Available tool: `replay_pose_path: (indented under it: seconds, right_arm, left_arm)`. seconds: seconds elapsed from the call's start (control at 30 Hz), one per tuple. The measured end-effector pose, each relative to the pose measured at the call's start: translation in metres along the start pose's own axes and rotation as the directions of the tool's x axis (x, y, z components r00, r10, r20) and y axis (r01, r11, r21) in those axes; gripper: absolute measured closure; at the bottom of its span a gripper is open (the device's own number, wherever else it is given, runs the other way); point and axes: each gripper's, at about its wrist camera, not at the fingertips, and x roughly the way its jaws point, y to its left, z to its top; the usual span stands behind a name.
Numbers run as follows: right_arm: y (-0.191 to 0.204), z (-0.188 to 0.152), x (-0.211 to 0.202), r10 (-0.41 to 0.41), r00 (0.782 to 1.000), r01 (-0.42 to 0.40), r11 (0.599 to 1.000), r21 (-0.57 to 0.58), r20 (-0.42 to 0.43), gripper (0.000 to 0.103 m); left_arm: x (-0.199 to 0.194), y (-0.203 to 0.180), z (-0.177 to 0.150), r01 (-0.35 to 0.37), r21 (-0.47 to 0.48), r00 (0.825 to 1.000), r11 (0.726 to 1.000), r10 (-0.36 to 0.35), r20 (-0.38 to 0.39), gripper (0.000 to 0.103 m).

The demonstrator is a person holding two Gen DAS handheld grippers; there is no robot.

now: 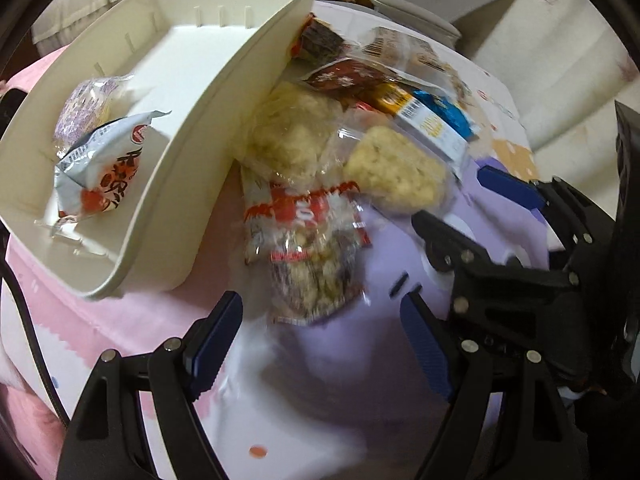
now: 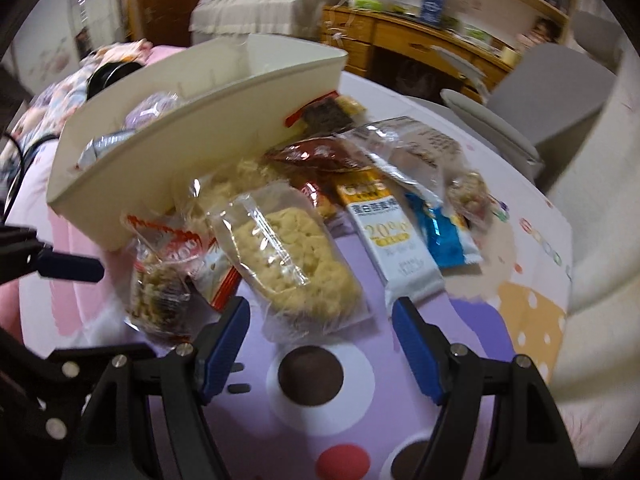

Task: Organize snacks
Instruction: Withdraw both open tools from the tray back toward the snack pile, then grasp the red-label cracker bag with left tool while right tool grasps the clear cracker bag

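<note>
A white bin [image 1: 208, 128] stands on the table at the left and holds a purple pack [image 1: 86, 104] and a silver-and-red pack [image 1: 104, 168]. Loose snacks lie piled against its right wall: a nut mix pack [image 1: 308, 256], a clear-wrapped rice cake [image 1: 396, 176], a white-and-yellow bar [image 2: 396, 240], a blue pack [image 2: 444, 232] and a brown pack [image 2: 320, 156]. My left gripper [image 1: 320, 344] is open and empty, just short of the nut mix pack. My right gripper [image 2: 320, 344] is open and empty too, right before the rice cake [image 2: 296, 260]. In the left wrist view it [image 1: 456, 196] reaches in from the right.
The table carries a pink, white and purple cartoon cloth [image 2: 312, 376]. A grey chair [image 2: 532, 96] stands past the table's far edge, with a wooden desk and shelves [image 2: 420, 44] behind. A black cable [image 1: 24, 312] runs along the left. One left finger [image 2: 68, 266] shows in the right wrist view.
</note>
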Motion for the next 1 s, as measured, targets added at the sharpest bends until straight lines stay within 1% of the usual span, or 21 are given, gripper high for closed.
replay_pose_path:
  seconds: [0.2, 0.33, 0.47, 0.53, 0.67, 0.73, 0.87, 1.0]
  right_arm:
    - [-0.005, 0.003, 0.018, 0.07, 0.997, -0.071, 0.994, -0.078, -0.012, 0.029]
    - [-0.01, 0.005, 0.025, 0.098, 0.995, -0.099, 0.992, -0.079, -0.01, 0.029]
    - [-0.012, 0.006, 0.03, 0.097, 0.995, -0.096, 0.992, -0.076, 0.008, 0.028]
    - [-0.011, 0.006, 0.03, 0.099, 0.995, -0.097, 0.992, -0.077, 0.018, 0.028]
    - [-0.01, 0.006, 0.031, 0.097, 0.995, -0.095, 0.993, -0.071, 0.036, 0.03]
    - [-0.008, 0.006, 0.031, 0.09, 0.995, -0.087, 0.993, -0.074, 0.04, 0.031]
    - [-0.004, 0.006, 0.03, 0.075, 0.997, -0.072, 0.995, -0.074, 0.037, 0.038]
    - [-0.002, 0.008, 0.029, 0.071, 0.997, -0.07, 0.995, -0.071, 0.015, 0.042]
  left_arm:
    - [0.012, 0.001, 0.009, -0.034, -0.069, 0.998, 0.997, 0.037, 0.047, 0.023]
    - [0.02, 0.002, 0.015, -0.039, -0.088, 0.998, 0.995, 0.044, 0.046, 0.024]
    - [0.027, 0.005, 0.02, -0.046, -0.109, 0.998, 0.993, 0.05, 0.035, 0.033]
    - [0.03, 0.004, 0.022, -0.053, -0.116, 0.998, 0.992, 0.057, 0.032, 0.042]
    - [0.031, 0.004, 0.024, -0.06, -0.121, 0.998, 0.991, 0.064, 0.03, 0.044]
    - [0.031, 0.003, 0.023, -0.064, -0.117, 0.997, 0.991, 0.067, 0.026, 0.047]
    - [0.032, -0.002, 0.025, -0.078, -0.102, 0.997, 0.992, 0.08, 0.022, 0.052]
    - [0.031, -0.006, 0.023, -0.091, -0.082, 0.996, 0.992, 0.092, 0.008, 0.054]
